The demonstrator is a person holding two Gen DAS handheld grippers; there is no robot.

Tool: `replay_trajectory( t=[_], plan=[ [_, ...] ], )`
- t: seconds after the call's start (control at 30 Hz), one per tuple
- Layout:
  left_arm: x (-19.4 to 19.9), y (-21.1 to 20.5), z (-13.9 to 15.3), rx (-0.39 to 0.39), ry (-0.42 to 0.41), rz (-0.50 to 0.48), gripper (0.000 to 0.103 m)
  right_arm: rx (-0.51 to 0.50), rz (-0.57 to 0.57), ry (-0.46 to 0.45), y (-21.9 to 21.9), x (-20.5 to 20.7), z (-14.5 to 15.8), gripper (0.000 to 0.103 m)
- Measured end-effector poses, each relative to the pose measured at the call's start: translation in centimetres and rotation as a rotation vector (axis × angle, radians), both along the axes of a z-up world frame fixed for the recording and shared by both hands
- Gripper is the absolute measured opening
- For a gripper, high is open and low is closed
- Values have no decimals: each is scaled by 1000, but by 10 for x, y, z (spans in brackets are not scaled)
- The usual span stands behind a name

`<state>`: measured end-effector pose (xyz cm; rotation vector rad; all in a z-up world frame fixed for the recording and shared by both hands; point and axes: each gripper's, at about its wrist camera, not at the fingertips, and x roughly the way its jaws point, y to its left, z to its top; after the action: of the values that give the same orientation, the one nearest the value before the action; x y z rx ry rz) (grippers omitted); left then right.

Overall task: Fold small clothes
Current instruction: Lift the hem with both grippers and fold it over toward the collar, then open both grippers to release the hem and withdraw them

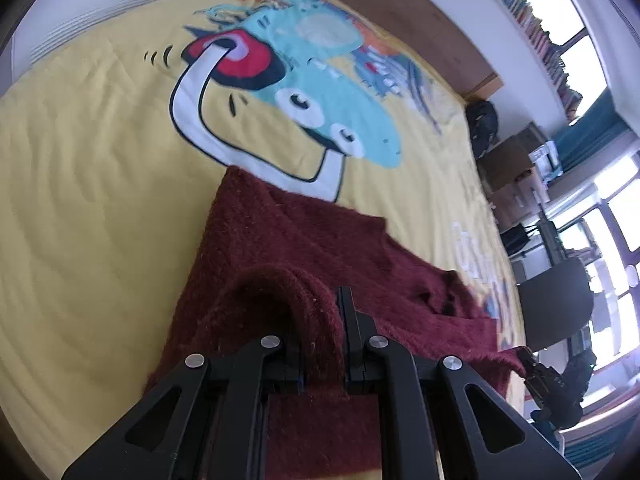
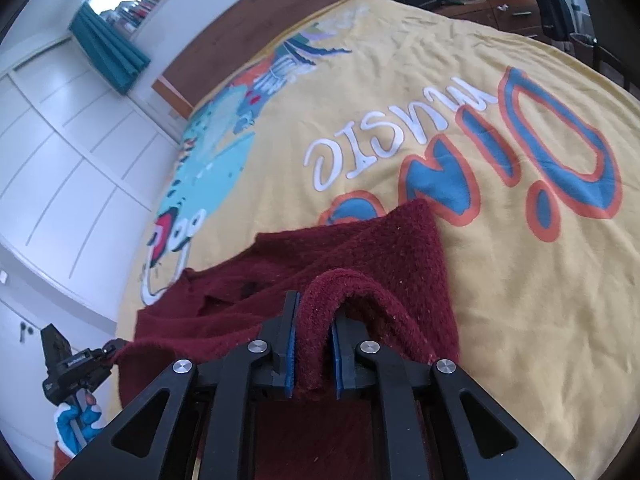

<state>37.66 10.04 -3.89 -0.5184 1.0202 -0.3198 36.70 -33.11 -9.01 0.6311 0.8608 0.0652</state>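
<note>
Sweater (image 1: 288, 248), maroon knit, is pinched at its near edge by both grippers: a raised fold is clamped between the jaws of the left gripper (image 1: 324, 320) and another between the blue-padded jaws of the right gripper (image 2: 314, 328). Beyond the jaws, the garment is draped across a yellow bedspread (image 1: 80, 184) printed with a cartoon dinosaur (image 1: 320, 92) and lettering (image 2: 460, 148).

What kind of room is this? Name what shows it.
Probably a bedroom: a bed under a yellow cartoon blanket with a wooden headboard, white wardrobe doors, and a dark red knitted garment on the bed.
</note>
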Motion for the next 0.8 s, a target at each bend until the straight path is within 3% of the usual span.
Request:
replay_trajectory(
  t=[0.07, 0.13, 0.2, 0.23, 0.47, 0.53, 0.67, 0.8],
  plan=[
    [7, 0, -9, 7, 19, 11, 11, -3, 0, 10, 0, 5, -5, 22],
    [13, 1, -18, 7, 41, 21, 16, -15, -19, 21, -1, 10, -10, 45],
    [17, 3, -25, -10, 62, 29, 24, -30, -44, 27, -5, 15, -14, 62],
    [20, 6, -28, -27, 70, 36, 28, -32, -57, 33, -8, 17, -15, 65],
    [30, 14, -25, -125, 79, 73, 45, -44, -81, 34, -23, 21, -5, 65],
    [33, 17, -14, -107, 61, 84, 53, -69, -78, 19, -25, 19, 5, 65],
    [34, 24, 11, -73, 12, 86, 53, -127, -66, -19, -26, 12, 28, 65],
    [22, 22, 36, 17, -53, 52, 53, -176, -6, -42, -8, 6, 40, 65]
  ],
)
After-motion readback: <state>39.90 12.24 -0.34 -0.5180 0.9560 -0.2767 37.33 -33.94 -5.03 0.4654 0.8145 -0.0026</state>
